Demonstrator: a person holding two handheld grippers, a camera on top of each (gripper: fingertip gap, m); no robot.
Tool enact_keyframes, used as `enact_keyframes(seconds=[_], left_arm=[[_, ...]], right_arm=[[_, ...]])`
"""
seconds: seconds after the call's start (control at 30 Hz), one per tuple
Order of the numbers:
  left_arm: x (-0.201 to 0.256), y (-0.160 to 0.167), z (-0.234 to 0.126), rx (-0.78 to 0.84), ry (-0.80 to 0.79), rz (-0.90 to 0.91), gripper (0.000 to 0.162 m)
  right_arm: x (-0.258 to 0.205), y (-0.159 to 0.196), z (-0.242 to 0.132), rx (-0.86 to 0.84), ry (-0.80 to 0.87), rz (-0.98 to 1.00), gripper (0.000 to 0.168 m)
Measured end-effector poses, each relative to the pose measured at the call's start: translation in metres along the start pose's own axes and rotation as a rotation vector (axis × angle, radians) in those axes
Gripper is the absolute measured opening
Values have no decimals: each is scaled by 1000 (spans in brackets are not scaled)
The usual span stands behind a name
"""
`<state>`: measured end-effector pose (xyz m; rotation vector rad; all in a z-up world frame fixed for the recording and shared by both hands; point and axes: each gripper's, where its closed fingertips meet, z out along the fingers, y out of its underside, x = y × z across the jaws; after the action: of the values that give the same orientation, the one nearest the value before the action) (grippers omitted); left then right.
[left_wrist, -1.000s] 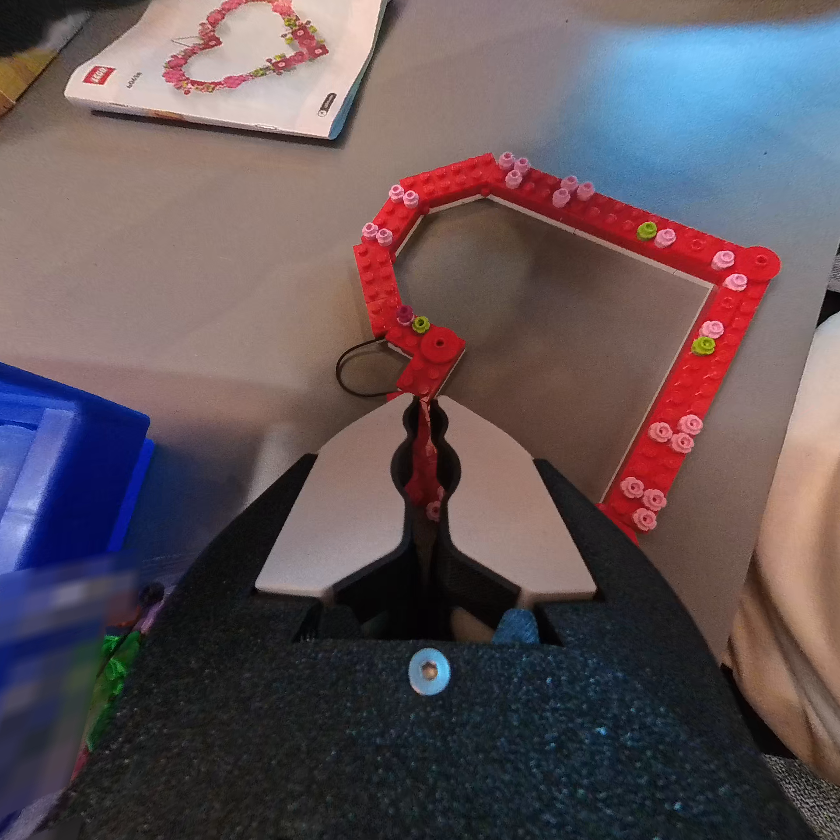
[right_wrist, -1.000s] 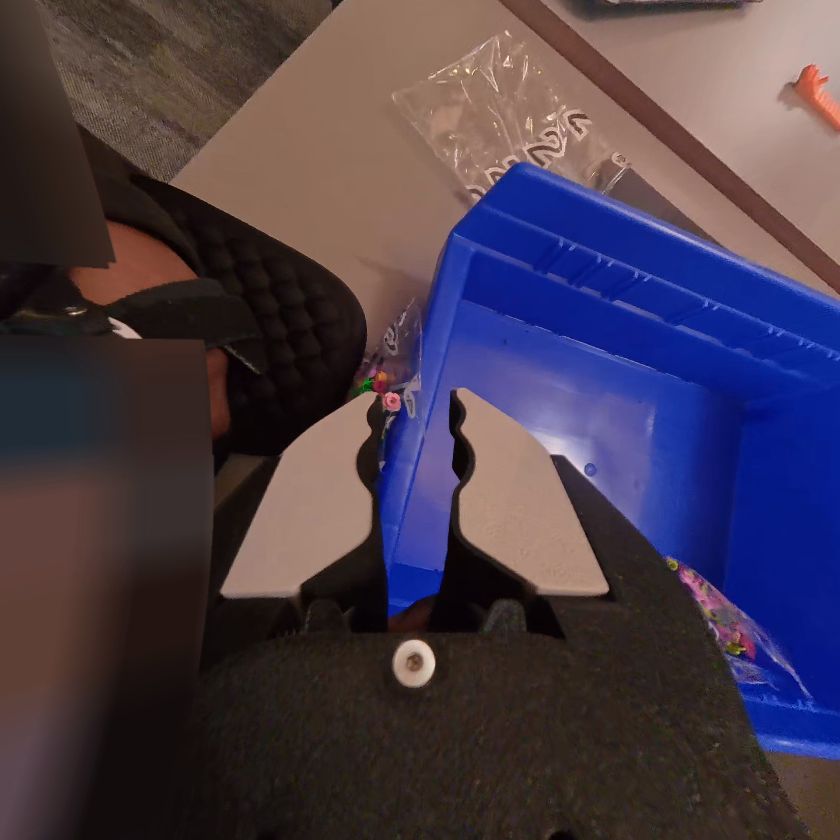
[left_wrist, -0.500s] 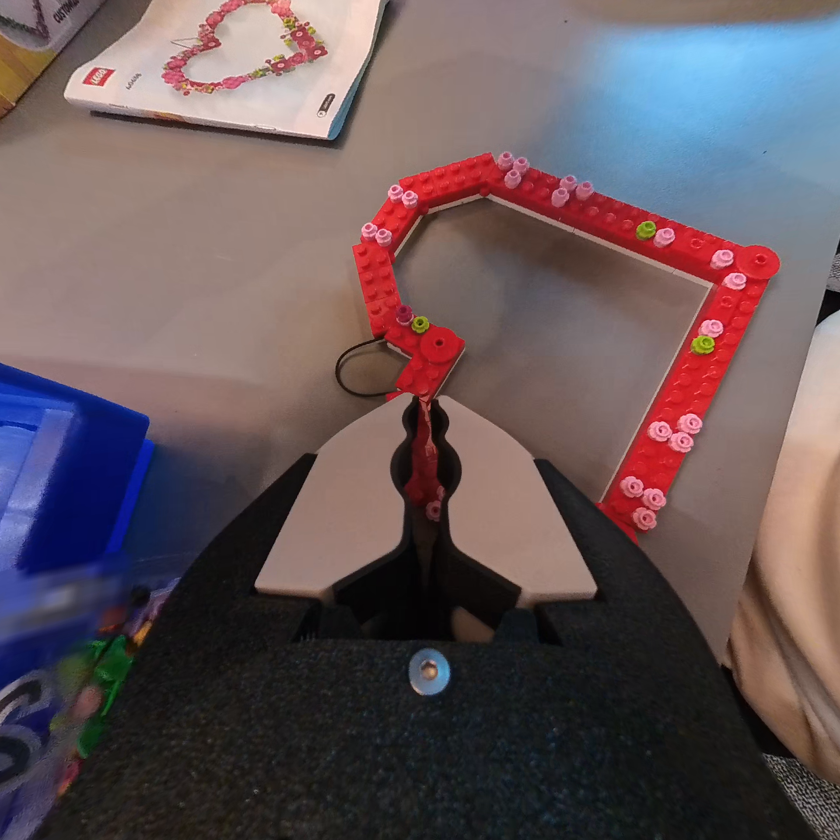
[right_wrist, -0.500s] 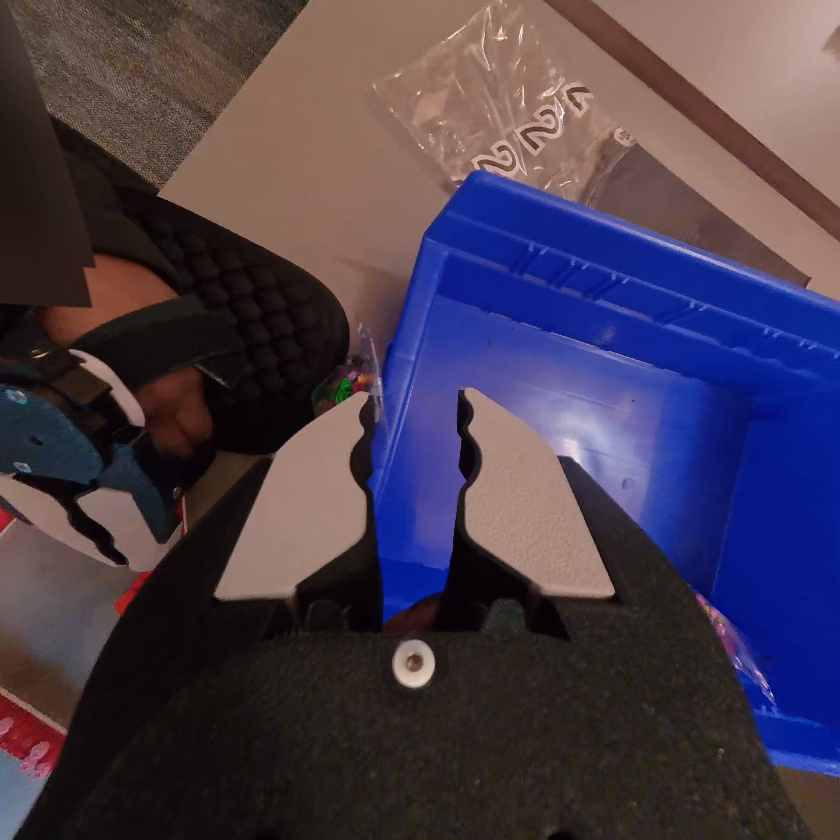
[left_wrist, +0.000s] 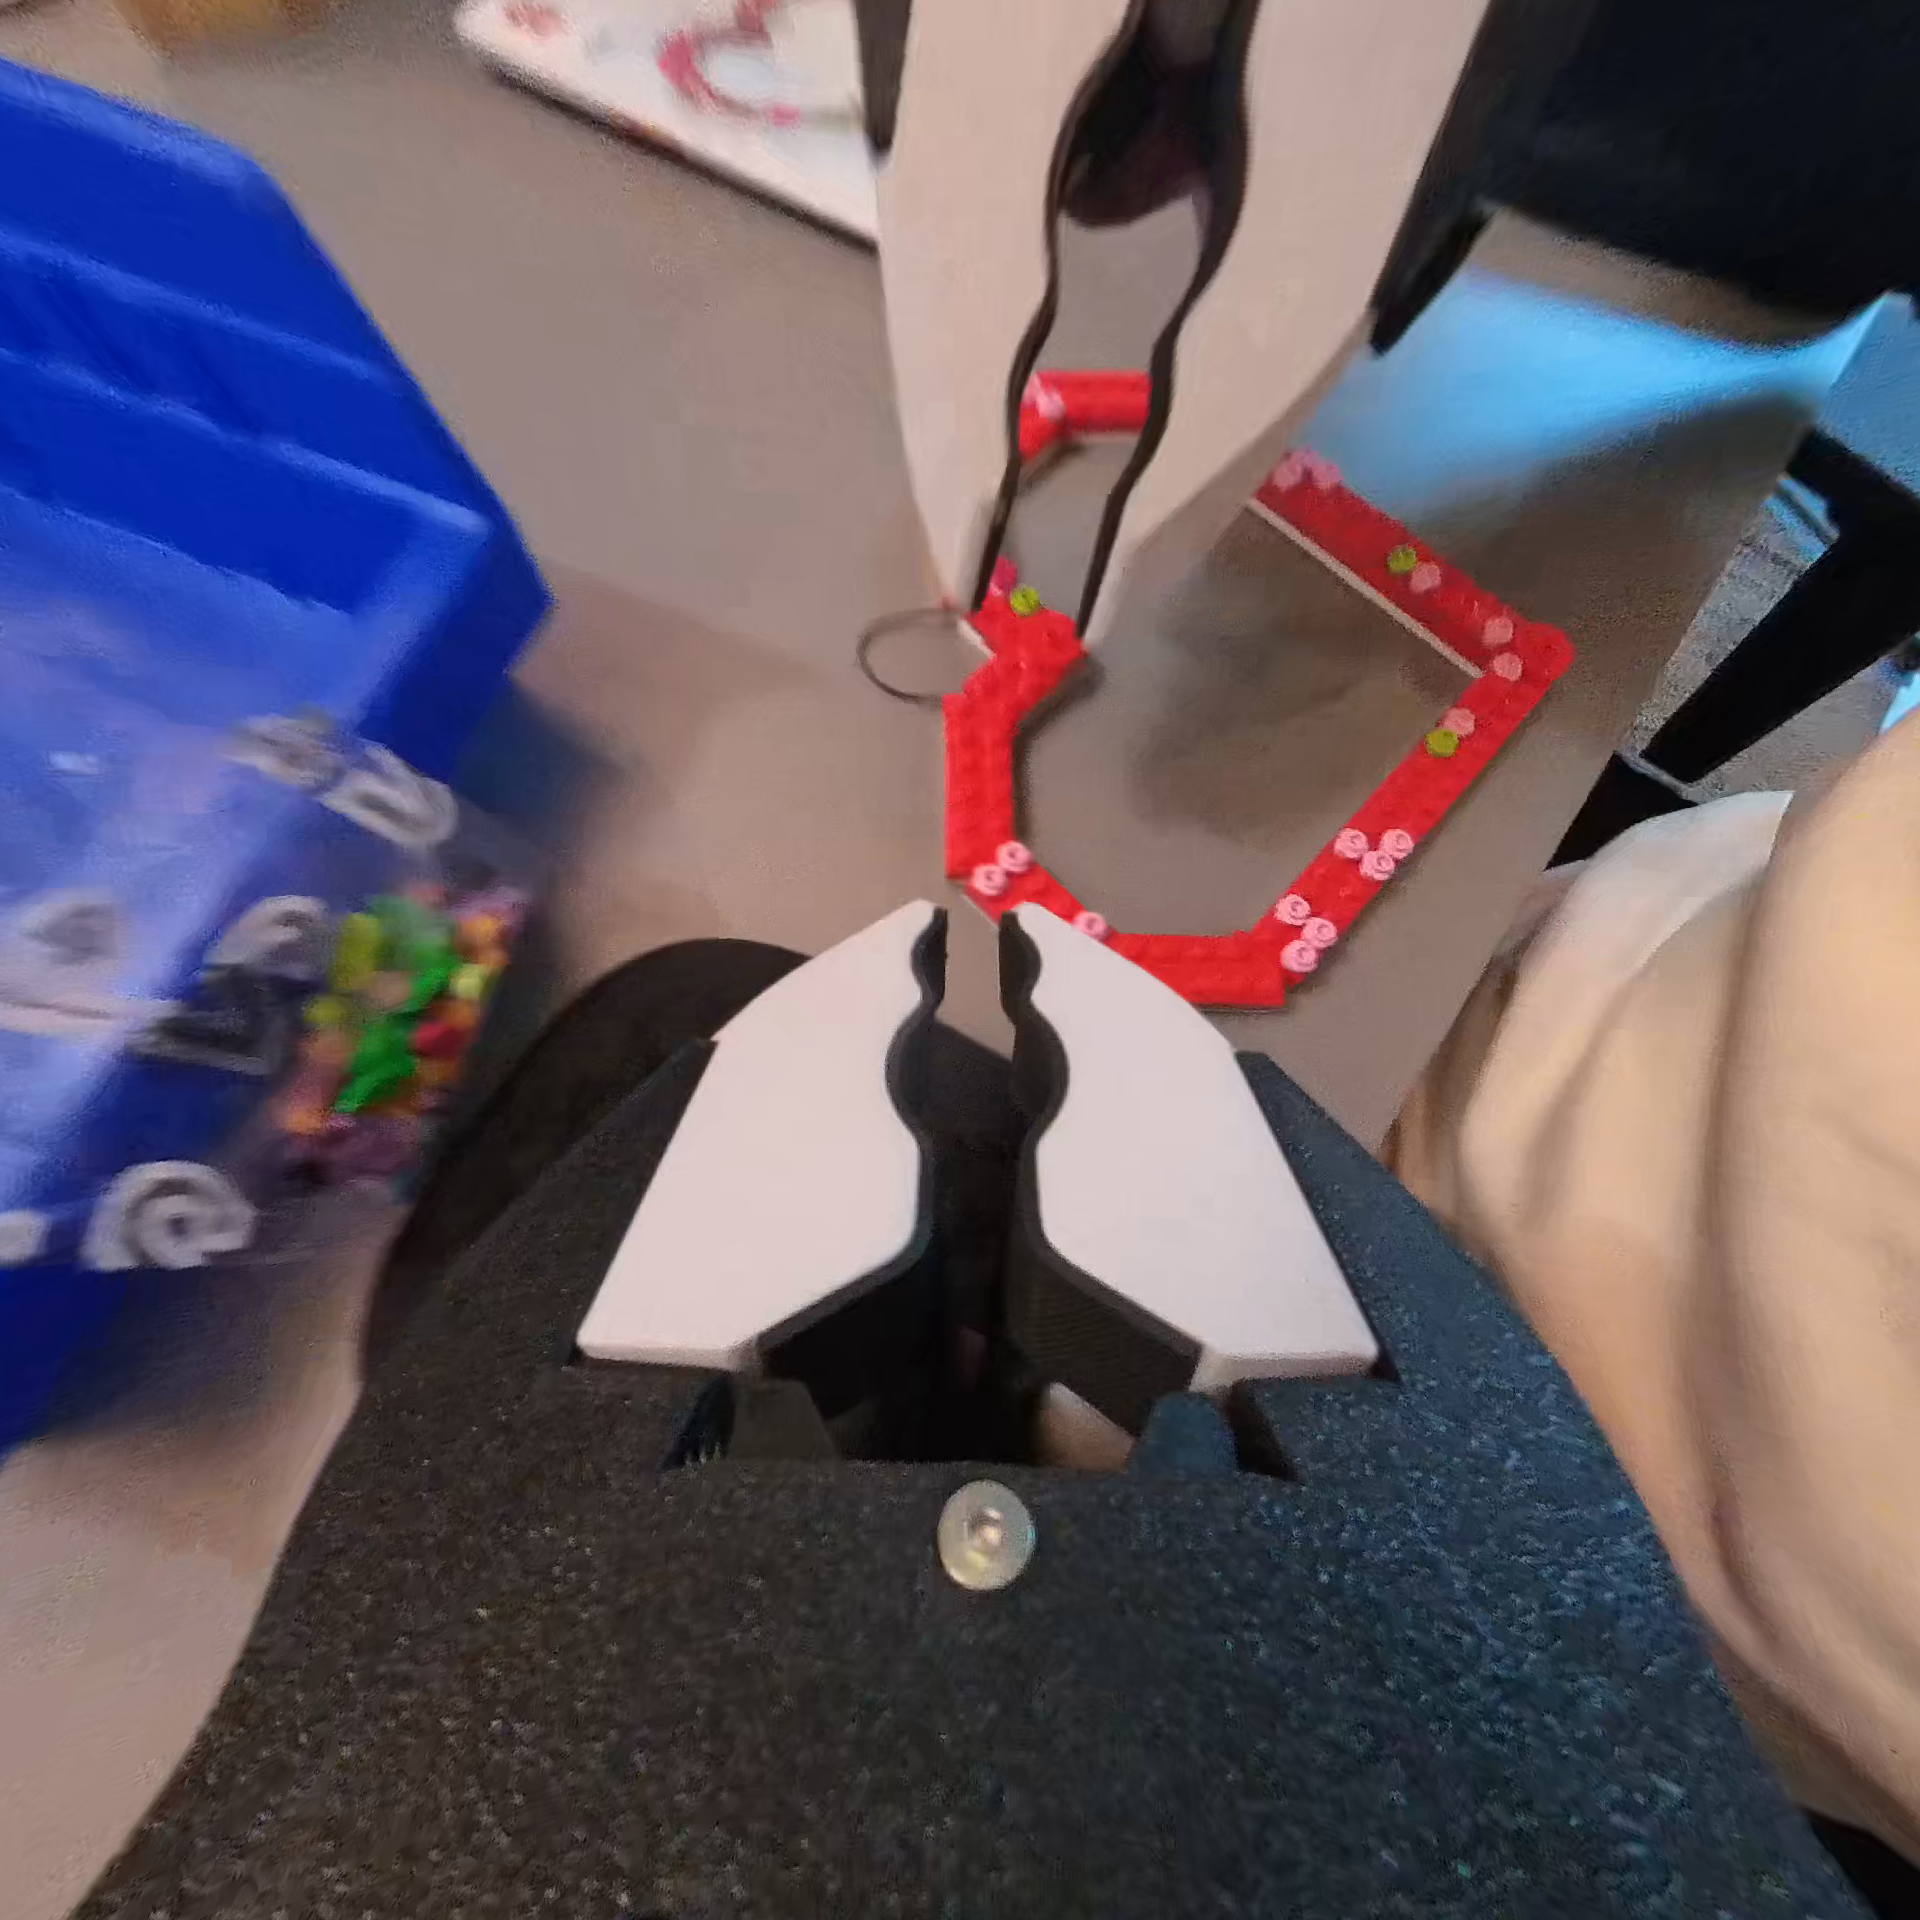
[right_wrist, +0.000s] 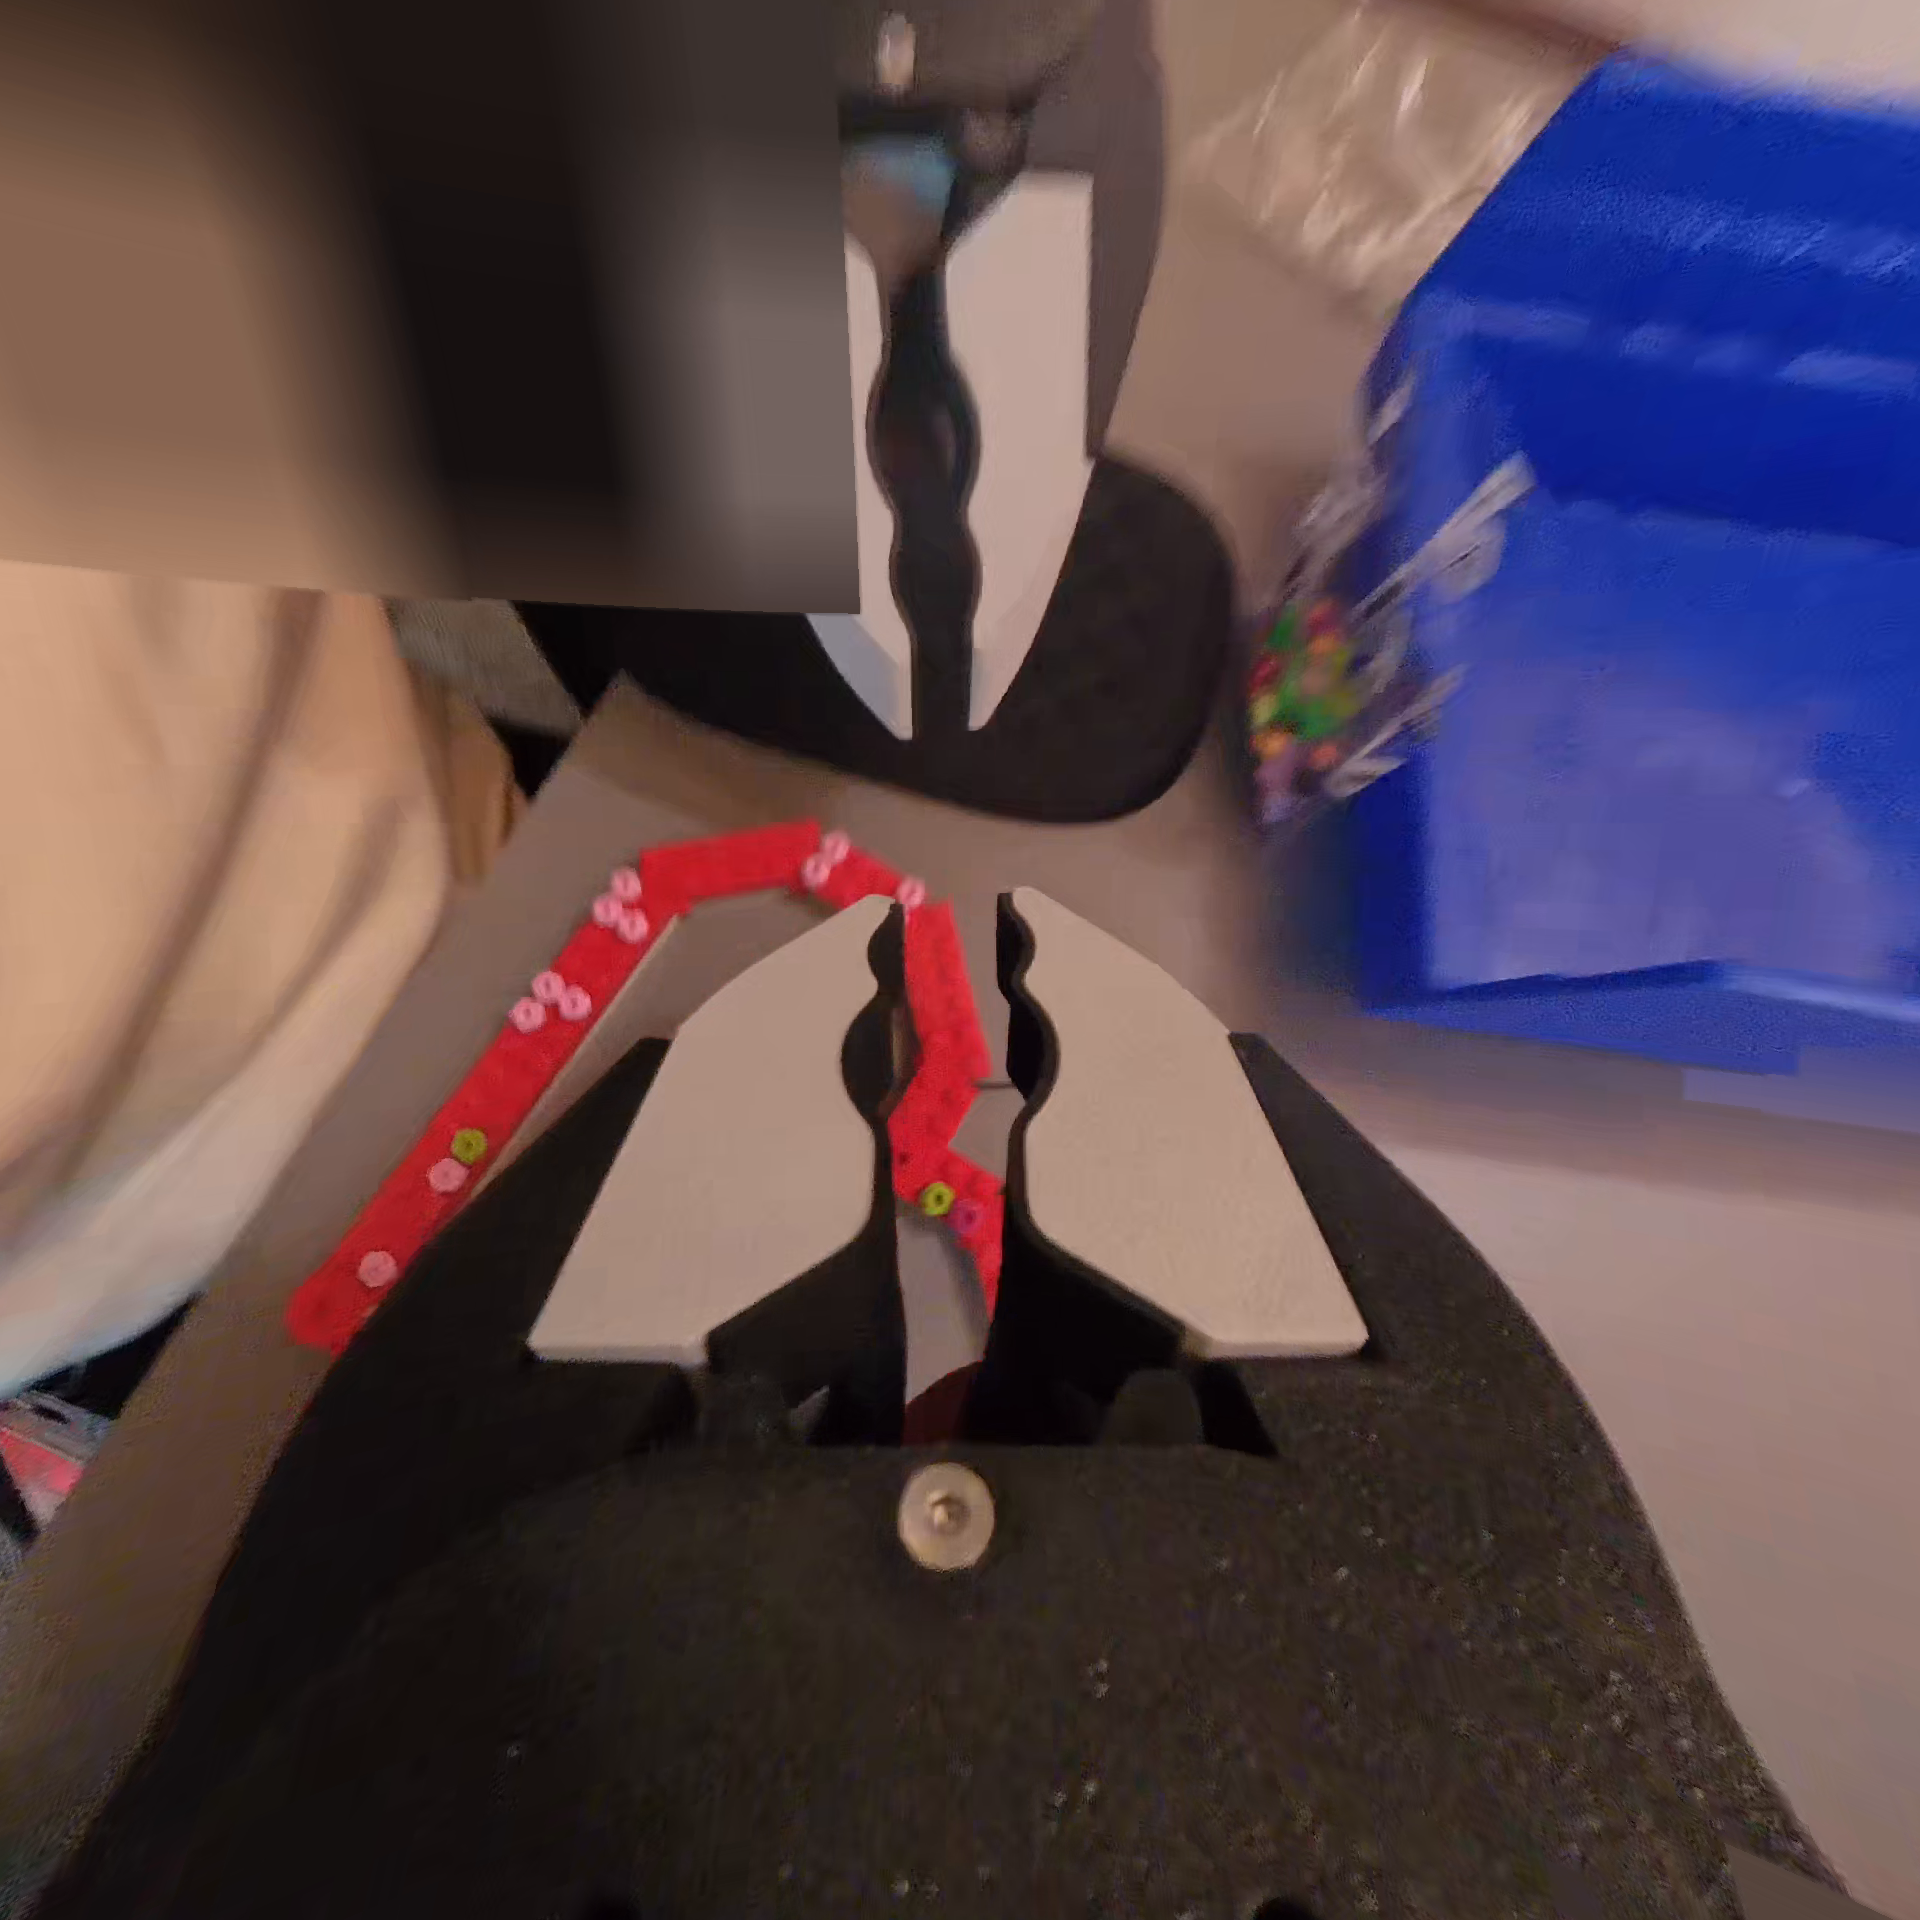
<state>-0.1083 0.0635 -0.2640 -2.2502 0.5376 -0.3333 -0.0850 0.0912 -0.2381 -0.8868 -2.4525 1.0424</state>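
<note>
A red heart-shaped brick frame (left_wrist: 982, 769) with small pink and green studs lies flat on the grey table. A thin black loop (left_wrist: 883, 665) hangs off its notch. My left gripper (left_wrist: 971, 930) is slightly open and empty, its tips just short of the frame's near edge. My right gripper (left_wrist: 1029, 618) comes down from the far side, its fingers narrowly apart over the notch. In the right wrist view the frame (right_wrist: 499, 1081) shows between and beside my right gripper (right_wrist: 945, 906). I cannot see its fingers touch the frame. The left gripper (right_wrist: 940, 727) faces it.
A blue plastic bin (left_wrist: 208, 416) stands left of the frame, also seen in the right wrist view (right_wrist: 1662, 520). A clear bag of small coloured pieces (left_wrist: 395, 987) leans on it. A booklet (left_wrist: 727, 94) lies at the back. A cream sleeve (left_wrist: 1662, 1143) is right. Tip to tip, the grippers are about 5 cm apart.
My left gripper has let go of the frame and pulled back, and the frame now lies flat. My right gripper has swung from over the blue bin to above the frame's notch.
</note>
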Motion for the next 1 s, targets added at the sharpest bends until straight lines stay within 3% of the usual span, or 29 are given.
enact_keyframes(seconds=[0.03,0.2,0.4,0.5,0.6,0.77,0.87,0.93,1.0], left_arm=[[6,5,8,-18,-11,-7,9],[17,9,33,-36,-70,-69,8],[13,15,37,-50,-112,-83,11],[14,16,38,-50,-101,-74,0],[15,16,39,-52,-75,-88,0],[14,16,39,-44,-88,-83,0],[14,16,39,-37,-74,-101,0],[14,16,39,-31,-58,-117,0],[15,16,39,-26,-45,-122,0]], right_arm=[[-6,11,13,-46,10,-16,17],[-17,29,48,-127,20,-25,16],[-15,35,56,-150,25,-45,11],[-15,35,57,-149,29,-71,7],[-15,34,57,-150,41,-125,6],[-14,32,54,-10,24,-8,3],[-10,-9,22,267,15,59,0],[-3,4,18,129,59,22,2],[-14,17,29,19,-33,46,5]])
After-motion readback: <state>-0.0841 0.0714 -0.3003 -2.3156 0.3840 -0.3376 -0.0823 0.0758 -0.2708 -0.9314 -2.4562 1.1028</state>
